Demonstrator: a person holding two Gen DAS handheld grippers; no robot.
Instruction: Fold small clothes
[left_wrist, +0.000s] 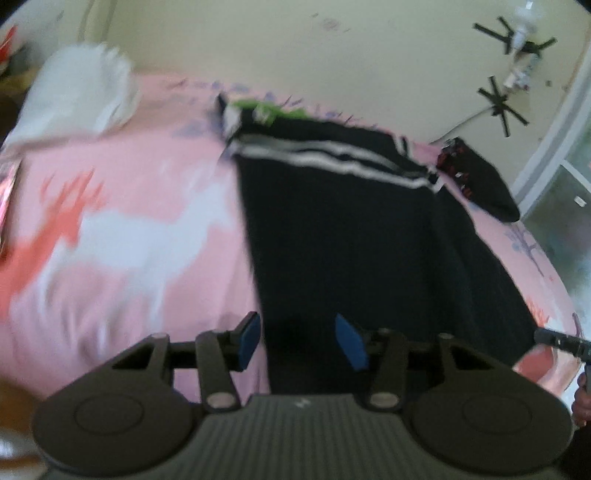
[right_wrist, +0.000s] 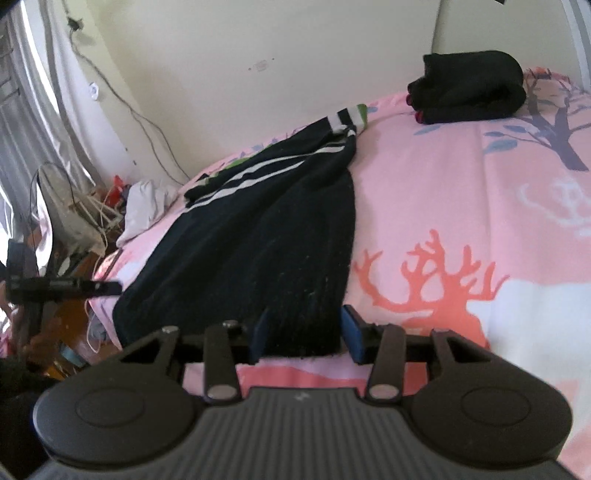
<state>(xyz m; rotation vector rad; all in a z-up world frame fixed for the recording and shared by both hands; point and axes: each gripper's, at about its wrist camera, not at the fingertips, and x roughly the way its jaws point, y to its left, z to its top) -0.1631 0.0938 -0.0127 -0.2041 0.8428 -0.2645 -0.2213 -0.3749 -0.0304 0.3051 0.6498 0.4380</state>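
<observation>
We have a dark garment with white stripes (right_wrist: 258, 229) lying lengthwise on the pink bed cover (right_wrist: 461, 192), its striped, green-edged end far from us toward the wall and its plain hem nearest the two tools. Our right gripper (right_wrist: 303, 332) sits at the near hem with its jaws spread wide, one blue pad to each side of the hem's right corner, the cloth running between them but not pinched. Our left gripper (left_wrist: 301, 341) is likewise released, its jaws apart, straddling the left edge of the same hem; one pad is over the pink cover, the other over dark cloth. We judge the step in hand to be taking the two near corners so the hem can be carried up toward the striped end. To do that well, we should bring each tool low enough that the lower pad slides under the single hem edge, not under the bed cover too, and close both at about the same moment so the hem stays straight. The fabric looks soft and limp, so a shallow bite could slip; we want a fair depth of cloth in each grip. The left view is blurred, so we cannot say how flat the cloth lies on that side. A folded dark bundle (right_wrist: 469, 92) rests well apart at the bed's far corner, clear of our path.
</observation>
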